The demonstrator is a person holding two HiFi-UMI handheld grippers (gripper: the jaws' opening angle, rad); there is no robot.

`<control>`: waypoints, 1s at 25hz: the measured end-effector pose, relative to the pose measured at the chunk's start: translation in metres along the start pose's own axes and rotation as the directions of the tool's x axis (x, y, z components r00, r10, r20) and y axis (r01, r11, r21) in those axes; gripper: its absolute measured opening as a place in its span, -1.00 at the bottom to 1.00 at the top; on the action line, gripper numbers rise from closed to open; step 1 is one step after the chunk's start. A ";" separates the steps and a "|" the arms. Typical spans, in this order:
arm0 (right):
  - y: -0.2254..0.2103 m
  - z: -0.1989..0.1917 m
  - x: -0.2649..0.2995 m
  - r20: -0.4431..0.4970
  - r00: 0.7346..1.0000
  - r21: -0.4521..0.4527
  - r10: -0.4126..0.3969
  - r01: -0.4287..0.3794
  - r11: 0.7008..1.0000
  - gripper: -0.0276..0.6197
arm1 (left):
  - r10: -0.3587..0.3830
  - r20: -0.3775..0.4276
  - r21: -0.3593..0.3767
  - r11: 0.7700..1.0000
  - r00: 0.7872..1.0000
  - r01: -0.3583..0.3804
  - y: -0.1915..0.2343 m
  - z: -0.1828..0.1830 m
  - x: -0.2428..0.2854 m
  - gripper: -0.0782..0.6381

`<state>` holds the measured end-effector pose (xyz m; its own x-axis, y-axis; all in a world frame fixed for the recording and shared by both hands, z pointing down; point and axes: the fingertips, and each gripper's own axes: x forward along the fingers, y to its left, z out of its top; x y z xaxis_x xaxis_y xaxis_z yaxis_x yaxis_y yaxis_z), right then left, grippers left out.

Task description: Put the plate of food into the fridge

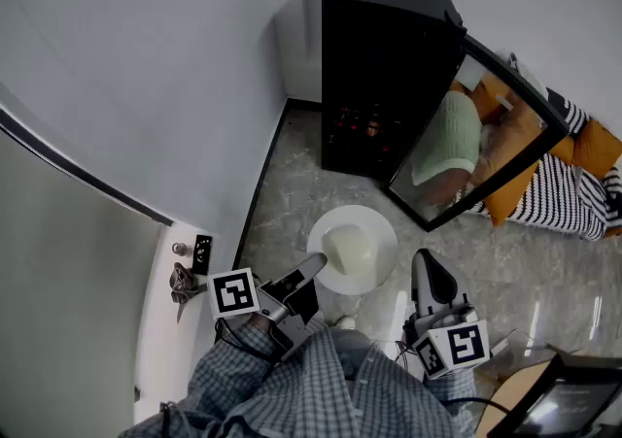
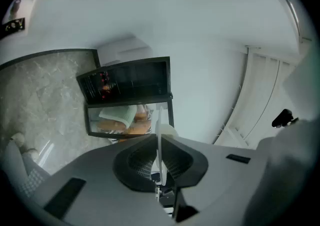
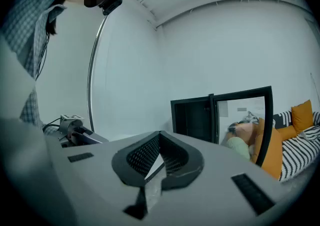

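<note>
A white plate (image 1: 377, 230) with a pale lump of food (image 1: 348, 250) hangs level above the marble floor. My left gripper (image 1: 313, 269) is shut on its left rim. In the left gripper view the plate (image 2: 159, 120) shows edge-on as a thin white line between the jaws of the left gripper (image 2: 159, 139). The black fridge (image 1: 384, 57) stands ahead against the wall, its glass door (image 1: 476, 135) swung open to the right. My right gripper (image 1: 426, 261) hovers just right of the plate, shut with nothing in it; the right gripper (image 3: 160, 135) points toward the fridge (image 3: 192, 117).
A sofa with orange and striped cushions (image 1: 583, 164) lies right of the fridge door. A white door with a black latch (image 1: 201, 253) is at the left. A table corner with a dark device (image 1: 564, 397) sits at the bottom right.
</note>
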<state>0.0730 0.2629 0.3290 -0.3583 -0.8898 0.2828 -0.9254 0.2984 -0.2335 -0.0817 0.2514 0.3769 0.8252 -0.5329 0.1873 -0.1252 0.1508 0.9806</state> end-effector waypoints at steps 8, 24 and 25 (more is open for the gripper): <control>-0.012 -0.001 0.005 -0.020 1.000 0.041 -0.006 0.007 0.999 -0.89 | 0.000 -0.019 0.006 1.000 1.000 0.000 -0.001 0.001 0.014 -0.73; -0.001 -0.039 0.019 -0.021 0.992 0.750 0.123 -0.066 0.658 -0.82 | -0.009 -0.012 -0.003 1.000 1.000 0.009 0.002 0.011 0.011 -0.73; 0.005 -0.043 0.020 -0.026 0.991 0.752 0.128 -0.065 0.656 -0.79 | -0.013 -0.014 -0.004 1.000 1.000 0.013 0.004 0.012 0.007 -0.73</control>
<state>0.0559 0.2613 0.3732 -0.4769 -0.8349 0.2747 -0.4910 -0.0062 -0.8711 -0.0825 0.2383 0.3826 0.8343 -0.5231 0.1739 -0.1126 0.1471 0.9827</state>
